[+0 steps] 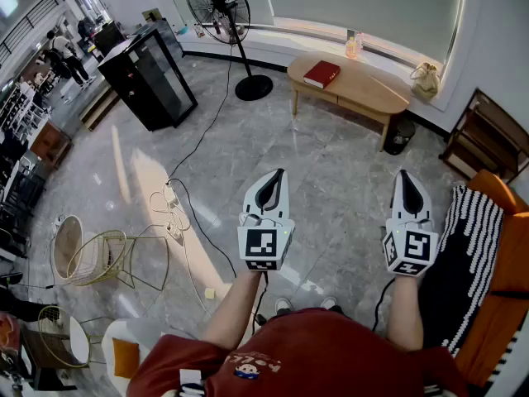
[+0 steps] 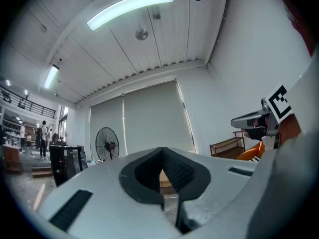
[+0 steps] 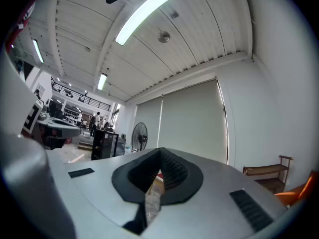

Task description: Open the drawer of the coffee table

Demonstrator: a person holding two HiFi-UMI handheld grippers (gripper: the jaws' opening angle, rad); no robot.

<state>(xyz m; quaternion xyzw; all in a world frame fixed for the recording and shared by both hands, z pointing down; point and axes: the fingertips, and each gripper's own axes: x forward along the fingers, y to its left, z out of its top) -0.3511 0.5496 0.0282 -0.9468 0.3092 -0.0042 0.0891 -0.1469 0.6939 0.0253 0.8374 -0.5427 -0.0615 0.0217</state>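
- Well ahead of the person, across open marble floor [image 1: 331,180], stands the low oval wooden desk [image 1: 372,89], close to the curved window wall.
- A red book [image 1: 321,74] lies on the desk's left part and a small bottle [image 1: 353,45] stands at its back edge. The drawer is too small to pick out from here.
- Both tongs are held in the air, level and side by side, tips pointing toward the desk and well apart from it. In the head view the desk lies farther up, between the lines of the two.
- Left tongs [image 1: 274,180]: the jaws are closed together with nothing gripped. In the left gripper view [image 2: 162,153] only a sliver of the far wood shows through the small loop behind the tips.
- Right tongs [image 1: 408,184]: the jaws are likewise pressed together and empty [image 3: 160,153], and the desk is far beyond them.
- A standing fan [image 1: 219,7] is left of the desk, with a black cabinet [image 1: 149,73] farther left.
- An orange sofa [image 1: 504,263] with a striped cushion [image 1: 467,255] sits just to the right of the right tongs.
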